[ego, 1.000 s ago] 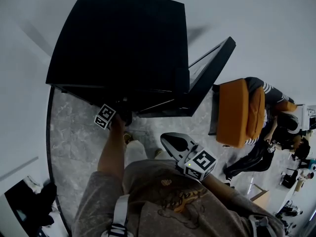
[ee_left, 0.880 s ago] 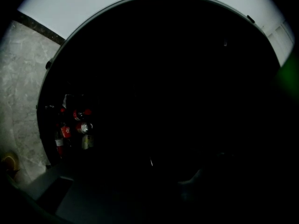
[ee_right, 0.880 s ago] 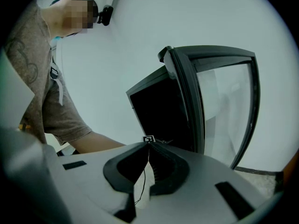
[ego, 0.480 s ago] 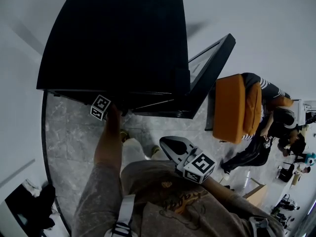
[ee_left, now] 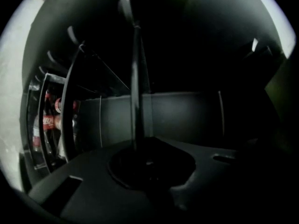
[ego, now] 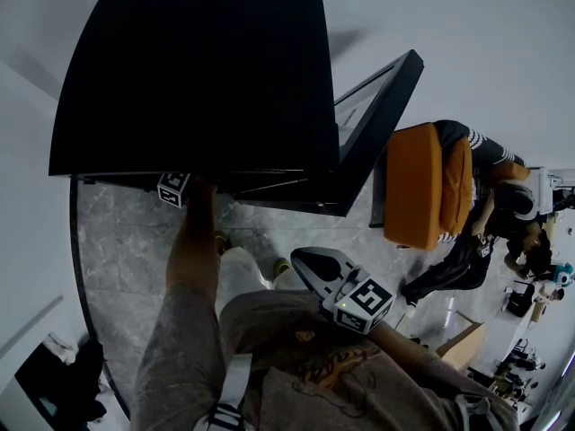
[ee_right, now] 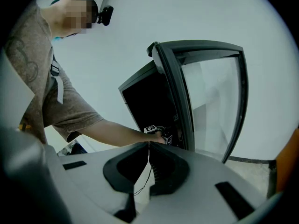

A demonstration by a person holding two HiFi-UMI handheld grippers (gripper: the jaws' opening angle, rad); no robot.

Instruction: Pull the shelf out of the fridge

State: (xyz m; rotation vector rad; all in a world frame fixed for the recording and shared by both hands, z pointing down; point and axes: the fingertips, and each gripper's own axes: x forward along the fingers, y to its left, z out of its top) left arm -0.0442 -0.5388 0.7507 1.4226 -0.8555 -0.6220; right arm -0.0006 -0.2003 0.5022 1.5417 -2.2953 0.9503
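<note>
The fridge (ego: 198, 70) stood with its door (ego: 377, 124) swung open. Inside it we saw the shelf (ee_left: 135, 78), its thin edge between the jaws of the left gripper (ee_left: 138, 146), which had just been closing and pinched it. The right gripper (ee_right: 148, 146) hung outside, jaws together, empty. Bottles (ee_left: 49, 120) sat nearby.
</note>
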